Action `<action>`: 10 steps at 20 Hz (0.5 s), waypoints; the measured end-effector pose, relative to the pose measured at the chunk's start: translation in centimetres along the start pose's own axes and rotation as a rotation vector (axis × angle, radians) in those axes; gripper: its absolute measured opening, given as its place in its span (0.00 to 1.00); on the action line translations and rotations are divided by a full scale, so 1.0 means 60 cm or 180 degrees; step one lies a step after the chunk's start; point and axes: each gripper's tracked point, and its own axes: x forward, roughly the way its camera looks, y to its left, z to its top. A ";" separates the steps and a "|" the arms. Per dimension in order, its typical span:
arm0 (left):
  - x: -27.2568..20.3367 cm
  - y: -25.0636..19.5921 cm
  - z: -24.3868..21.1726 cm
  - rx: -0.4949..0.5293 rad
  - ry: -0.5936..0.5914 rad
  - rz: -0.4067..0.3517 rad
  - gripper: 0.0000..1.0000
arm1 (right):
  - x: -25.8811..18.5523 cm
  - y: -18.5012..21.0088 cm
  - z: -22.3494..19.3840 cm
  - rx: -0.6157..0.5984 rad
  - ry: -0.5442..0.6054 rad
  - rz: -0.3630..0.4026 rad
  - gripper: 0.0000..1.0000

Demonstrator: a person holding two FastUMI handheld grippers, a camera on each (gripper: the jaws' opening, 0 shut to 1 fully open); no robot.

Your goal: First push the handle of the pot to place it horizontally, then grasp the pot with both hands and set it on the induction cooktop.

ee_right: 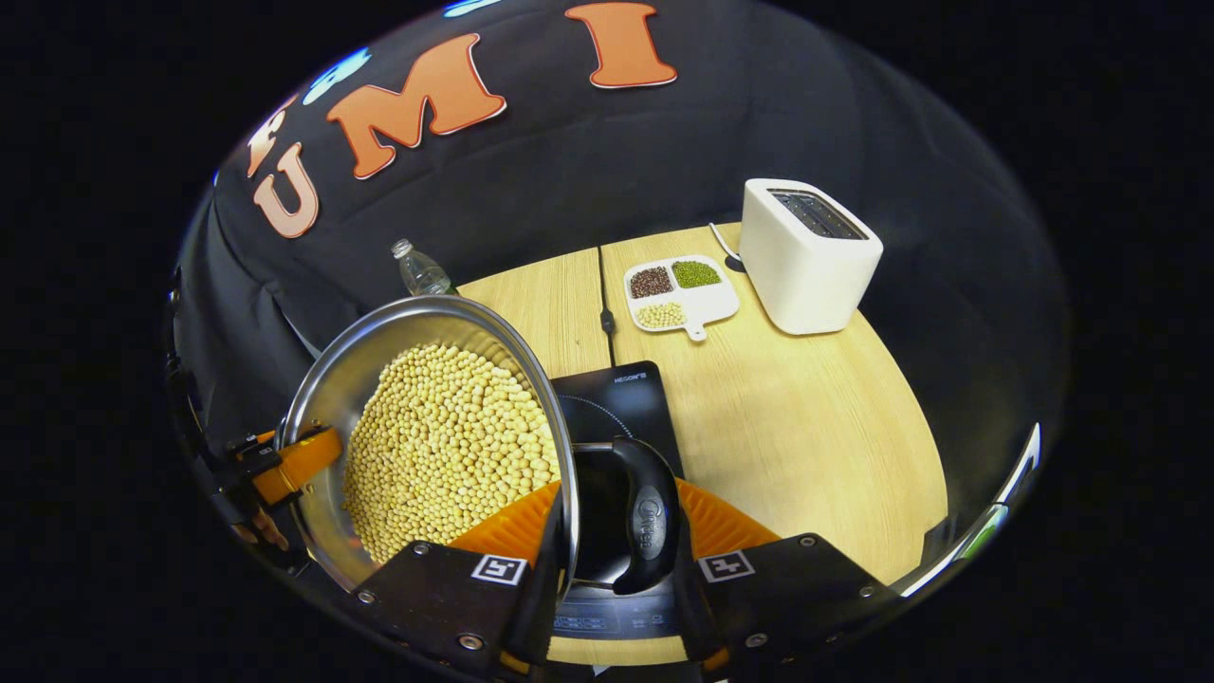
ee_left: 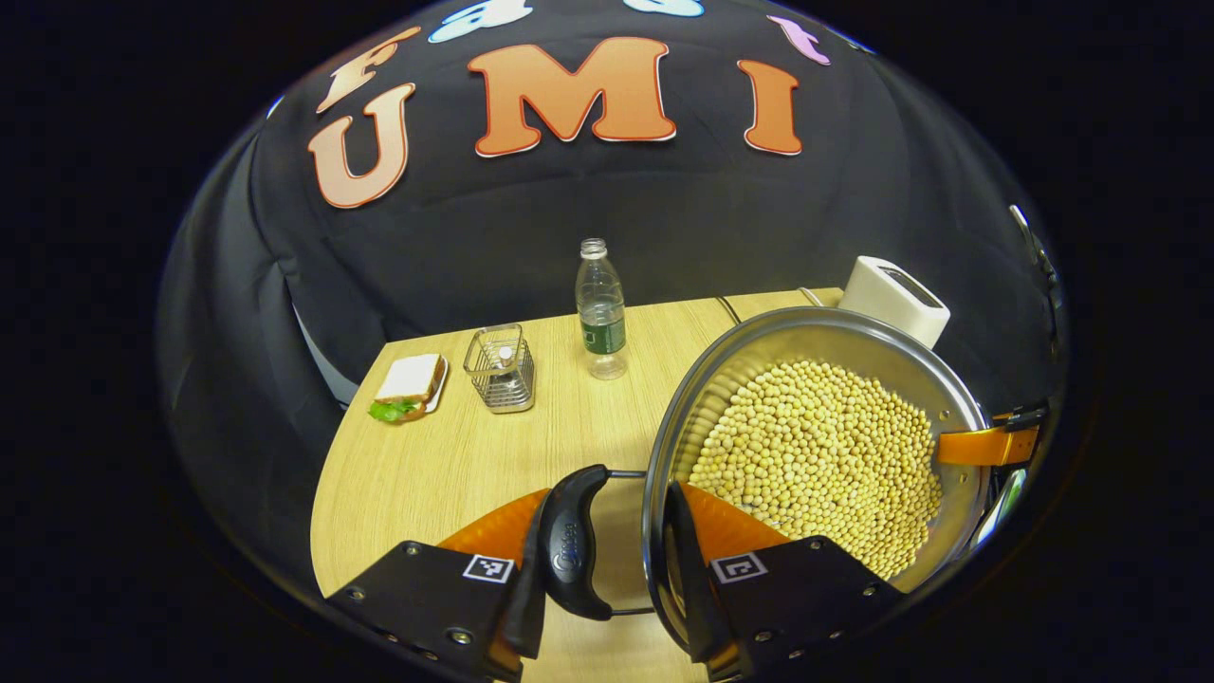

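The left gripper (ee_left: 602,560) clamps the black left handle (ee_left: 572,555) of the round steel pot (ee_left: 702,379) heaped with pale soybeans (ee_left: 816,465) (heavy, spill-prone, slick-walled). The right gripper (ee_right: 612,569) clamps the opposite black handle (ee_right: 645,522), with the pot above the black induction cooktop (ee_right: 616,403) on the wooden counter (ee_right: 806,427).

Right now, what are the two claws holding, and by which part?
Both hold the pot of beans: the left claw grips the black side handle and rim on one side, the right claw the opposite handle.
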 end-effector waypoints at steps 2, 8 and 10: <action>0.001 0.001 -0.002 0.0005 -0.0002 0.0028 0.60 | -0.002 -0.014 0.003 0.0006 0.0005 0.0014 0.48; 0.008 -0.006 -0.006 -0.0054 -0.0015 -0.0017 0.60 | 0.001 -0.041 0.021 -0.0008 -0.0031 -0.0022 0.51; 0.012 -0.008 -0.008 -0.0064 -0.0032 -0.0068 0.60 | 0.002 -0.056 0.033 -0.0036 -0.0056 -0.0083 0.52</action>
